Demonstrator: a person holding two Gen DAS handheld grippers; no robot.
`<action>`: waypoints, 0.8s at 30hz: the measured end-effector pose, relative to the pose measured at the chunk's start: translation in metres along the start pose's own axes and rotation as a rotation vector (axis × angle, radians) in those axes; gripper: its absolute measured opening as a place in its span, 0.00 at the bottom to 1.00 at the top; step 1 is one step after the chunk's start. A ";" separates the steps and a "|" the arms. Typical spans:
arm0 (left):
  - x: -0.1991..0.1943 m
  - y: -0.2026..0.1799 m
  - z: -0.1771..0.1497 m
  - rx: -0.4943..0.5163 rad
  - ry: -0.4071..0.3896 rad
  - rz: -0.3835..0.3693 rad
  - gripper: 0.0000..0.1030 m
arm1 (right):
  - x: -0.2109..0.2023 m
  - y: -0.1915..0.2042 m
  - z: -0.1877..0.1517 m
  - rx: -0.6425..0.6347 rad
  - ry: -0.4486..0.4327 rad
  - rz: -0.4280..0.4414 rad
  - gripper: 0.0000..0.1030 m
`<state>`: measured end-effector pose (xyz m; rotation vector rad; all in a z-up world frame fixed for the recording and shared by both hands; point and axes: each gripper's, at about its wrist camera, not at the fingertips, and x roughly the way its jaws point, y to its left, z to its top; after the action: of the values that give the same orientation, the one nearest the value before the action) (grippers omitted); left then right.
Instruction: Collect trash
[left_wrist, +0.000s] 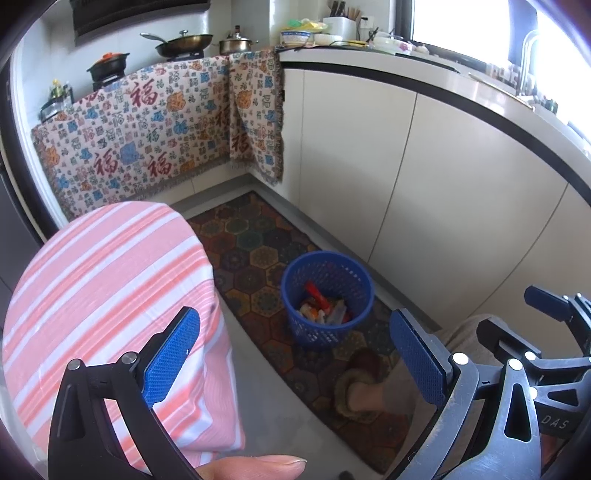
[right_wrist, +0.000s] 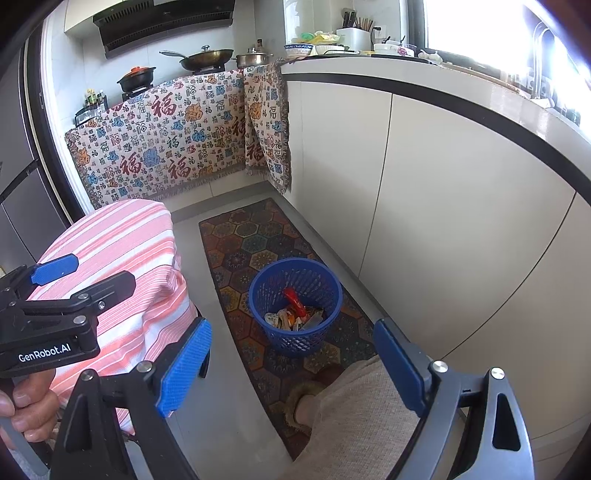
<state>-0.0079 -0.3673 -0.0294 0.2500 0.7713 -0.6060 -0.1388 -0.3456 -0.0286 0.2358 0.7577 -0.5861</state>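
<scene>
left tongs (left_wrist: 295, 354): gaping wide, gripping nothing
right tongs (right_wrist: 291, 369): gaping wide, gripping nothing
bin (right_wrist: 295, 306): looking light, mesh flexing; pinching the rim
trash (right_wrist: 293, 317): wrappers lying loose, likely spilling if tipped

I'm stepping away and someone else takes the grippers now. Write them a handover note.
Left gripper: open, holding nothing.
Right gripper: open, holding nothing.
Blue basket: stands on the patterned mat by the white cabinets, with wrappers already inside.
Done: some trash is in the basket.
Left: no loose trash shows on the floor in either view; check elsewhere, including the striped cover.
</scene>
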 end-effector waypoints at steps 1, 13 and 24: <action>0.000 0.000 0.000 0.000 0.001 -0.001 0.99 | 0.001 0.000 0.001 0.001 0.002 0.000 0.88; 0.002 -0.003 0.000 0.004 0.008 -0.004 0.99 | 0.004 0.000 0.001 0.000 0.006 0.000 0.88; 0.003 -0.002 -0.001 0.008 0.015 -0.008 0.99 | 0.007 -0.002 0.000 0.002 0.012 0.001 0.88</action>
<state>-0.0082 -0.3699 -0.0317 0.2589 0.7846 -0.6156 -0.1358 -0.3504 -0.0331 0.2416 0.7684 -0.5853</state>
